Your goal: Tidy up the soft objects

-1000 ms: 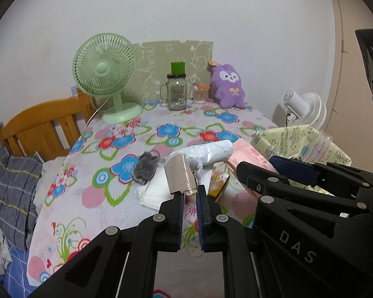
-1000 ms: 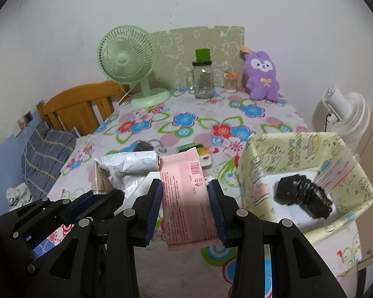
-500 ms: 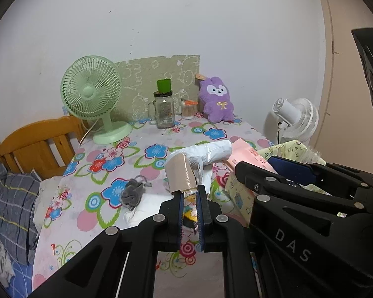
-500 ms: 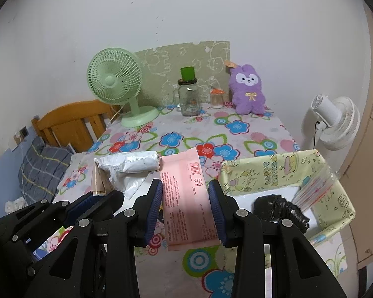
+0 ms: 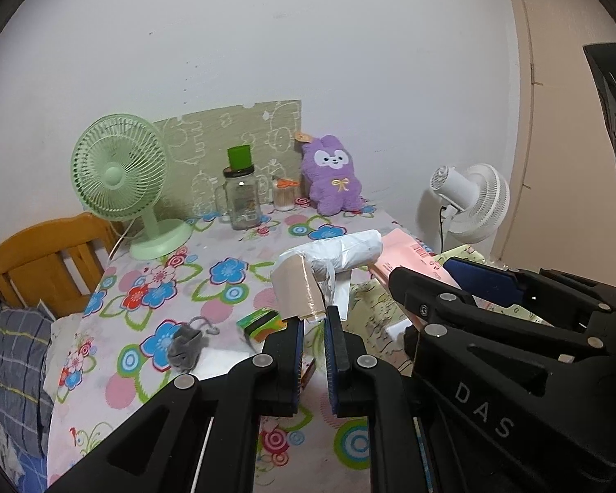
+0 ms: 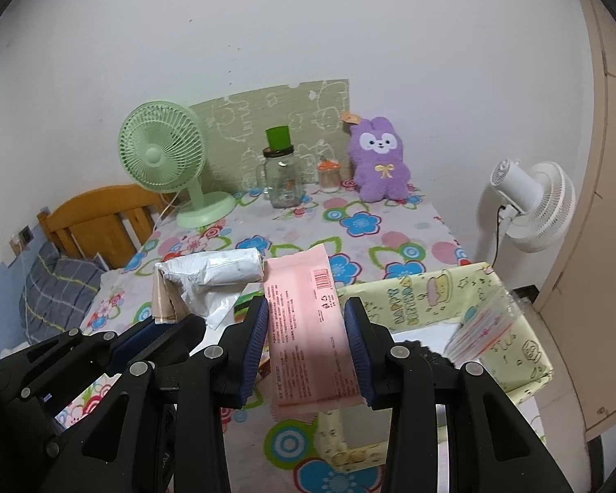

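I see a plain white wall (image 6: 349, 33) behind a table with a flowered cloth (image 6: 390, 246). Wooden chair (image 6: 102, 222) at its left, over blue plaid bedding (image 6: 57, 287). White fan (image 6: 534, 205) stands at right beside a beige door panel (image 6: 612, 164). Green patterned board (image 6: 279, 111) leans against the wall. Light is even, indoor.

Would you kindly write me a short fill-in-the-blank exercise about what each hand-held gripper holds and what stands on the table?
1. The right hand-held gripper is shut on a flat ____ packet.
2. The left hand-held gripper pinches a beige piece taped to a ____ plastic bundle.
3. The plush rabbit against the wall is ____.
4. The table fan near the glass jar is ____.

Missing words: pink; white; purple; green
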Tool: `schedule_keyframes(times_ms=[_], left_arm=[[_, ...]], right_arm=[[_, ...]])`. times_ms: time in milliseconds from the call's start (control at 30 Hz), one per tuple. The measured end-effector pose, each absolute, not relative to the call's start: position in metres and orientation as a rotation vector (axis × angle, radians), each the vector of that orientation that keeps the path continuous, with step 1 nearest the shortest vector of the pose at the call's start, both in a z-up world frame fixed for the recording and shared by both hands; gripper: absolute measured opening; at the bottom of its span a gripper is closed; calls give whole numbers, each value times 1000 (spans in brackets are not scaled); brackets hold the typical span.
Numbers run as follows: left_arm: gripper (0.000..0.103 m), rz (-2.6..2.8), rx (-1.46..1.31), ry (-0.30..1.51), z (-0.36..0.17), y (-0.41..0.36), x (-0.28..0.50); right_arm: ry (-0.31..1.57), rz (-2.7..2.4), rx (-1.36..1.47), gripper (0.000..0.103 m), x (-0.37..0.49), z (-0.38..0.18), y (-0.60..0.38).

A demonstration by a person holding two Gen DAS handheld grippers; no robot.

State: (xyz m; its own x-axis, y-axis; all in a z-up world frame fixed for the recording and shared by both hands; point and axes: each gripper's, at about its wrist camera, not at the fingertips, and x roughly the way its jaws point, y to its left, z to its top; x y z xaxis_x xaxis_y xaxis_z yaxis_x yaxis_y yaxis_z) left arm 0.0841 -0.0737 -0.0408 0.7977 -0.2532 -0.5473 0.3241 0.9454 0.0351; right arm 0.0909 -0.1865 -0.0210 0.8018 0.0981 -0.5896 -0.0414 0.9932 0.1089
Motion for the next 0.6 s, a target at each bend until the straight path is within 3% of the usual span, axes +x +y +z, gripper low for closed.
schedule_keyframes(times_ms=[600], left_arm=[[7,-391,163,571,-40,-134,100]], right_arm=[[629,-25,96,42,100,-21,-242]])
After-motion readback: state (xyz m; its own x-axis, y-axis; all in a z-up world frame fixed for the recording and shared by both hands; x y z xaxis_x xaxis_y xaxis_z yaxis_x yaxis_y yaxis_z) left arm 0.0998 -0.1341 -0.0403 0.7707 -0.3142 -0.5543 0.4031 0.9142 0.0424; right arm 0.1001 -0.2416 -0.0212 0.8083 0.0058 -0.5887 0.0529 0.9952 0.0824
